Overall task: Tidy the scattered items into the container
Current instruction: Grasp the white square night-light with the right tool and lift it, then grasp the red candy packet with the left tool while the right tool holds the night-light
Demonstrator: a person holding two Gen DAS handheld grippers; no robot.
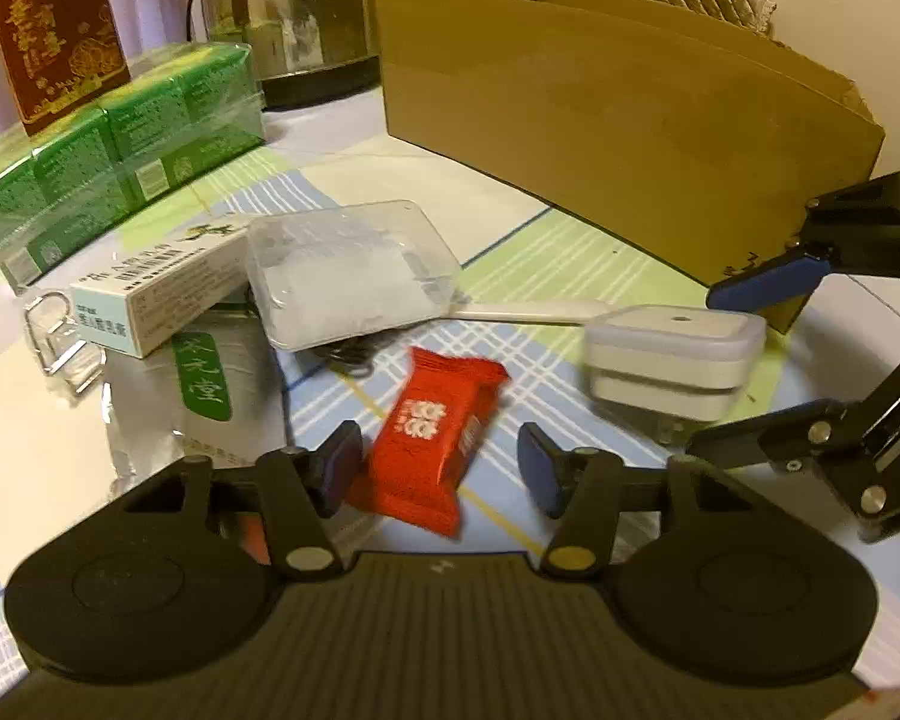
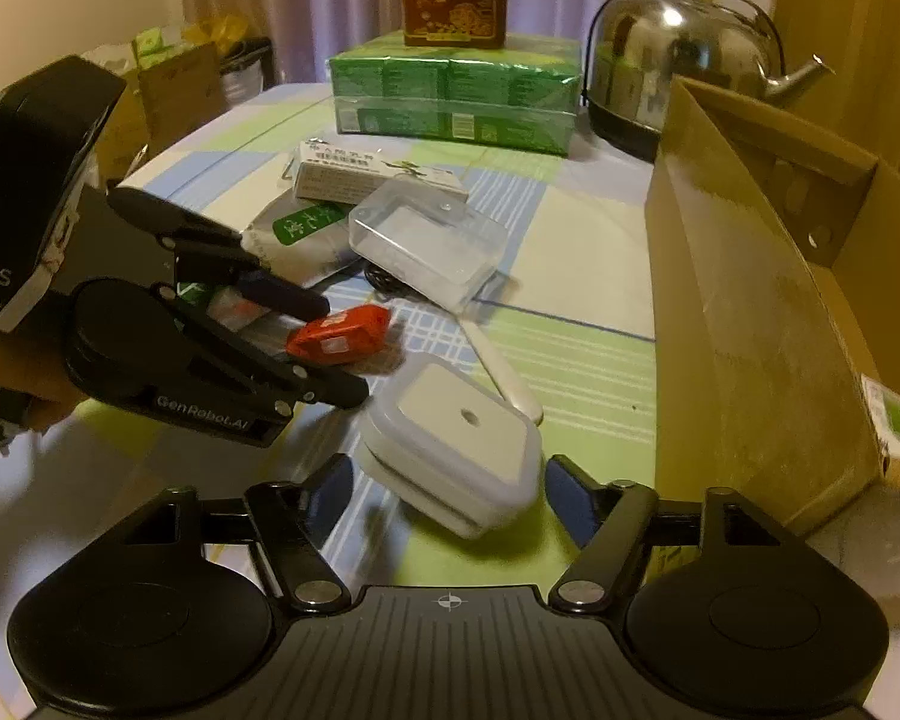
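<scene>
The red snack packet [image 1: 435,441] lies on the bench [image 1: 570,252], long axis running away from the left hand-held gripper [image 1: 441,468], whose spread fingers flank it without gripping. The right hand-held gripper [image 2: 450,495], also wide open, straddles a white lidded box [image 2: 450,441]. The cardboard box [image 1: 618,114] stands open beyond, near the bench edge.

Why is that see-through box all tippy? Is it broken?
It doesn't look broken. The clear plastic box sits tilted because one end rests on the white carton while the other reaches the table. A dark cord pokes out from under it. It's just piled up, not yet tidied.
</scene>
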